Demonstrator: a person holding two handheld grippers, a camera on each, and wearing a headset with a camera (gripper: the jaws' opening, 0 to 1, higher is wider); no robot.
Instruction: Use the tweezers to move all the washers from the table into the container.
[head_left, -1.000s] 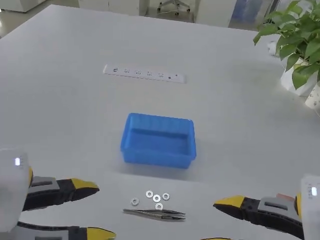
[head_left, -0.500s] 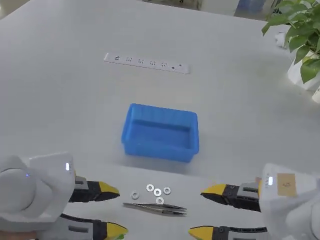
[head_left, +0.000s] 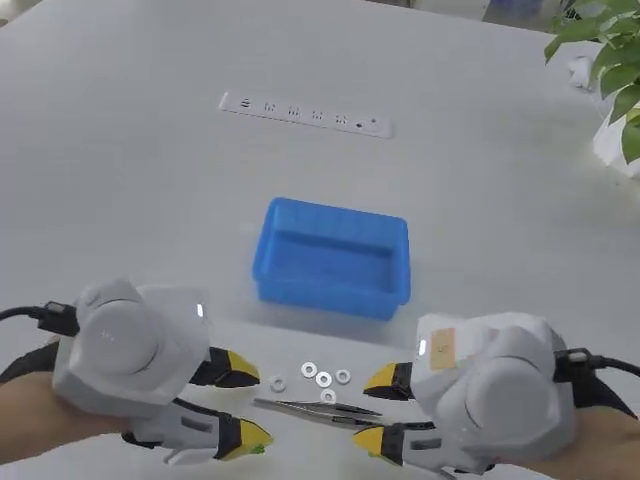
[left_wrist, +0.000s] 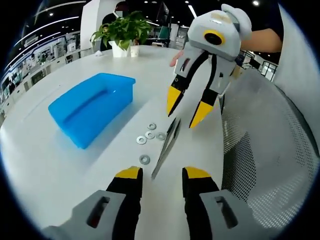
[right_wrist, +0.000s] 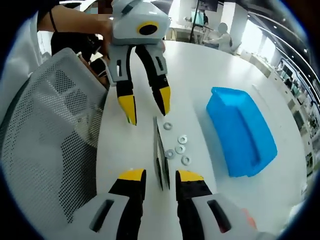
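Several small metal washers (head_left: 323, 378) lie in a loose cluster on the white table, just in front of the blue plastic container (head_left: 332, 262). Thin steel tweezers (head_left: 315, 411) lie flat right beside the washers, on the near side. My left gripper (head_left: 248, 403) stands open at the tweezers' left end, my right gripper (head_left: 372, 410) open at their right end; both are empty. In the left gripper view the tweezers (left_wrist: 167, 147) run from my jaws toward the right gripper (left_wrist: 187, 107), washers (left_wrist: 150, 135) to their left. The right gripper view shows tweezers (right_wrist: 159, 155) between my jaws, washers (right_wrist: 178, 147) and container (right_wrist: 242, 132) to the right.
A white power strip (head_left: 305, 113) lies beyond the container. A potted plant (head_left: 610, 60) stands at the far right corner. A mesh chair (right_wrist: 55, 125) sits at the table's near edge behind the grippers.
Both grippers have come inward from the sides and now flank the tweezers closely. The tweezers, washers and container have stayed put; the head camera has tilted.
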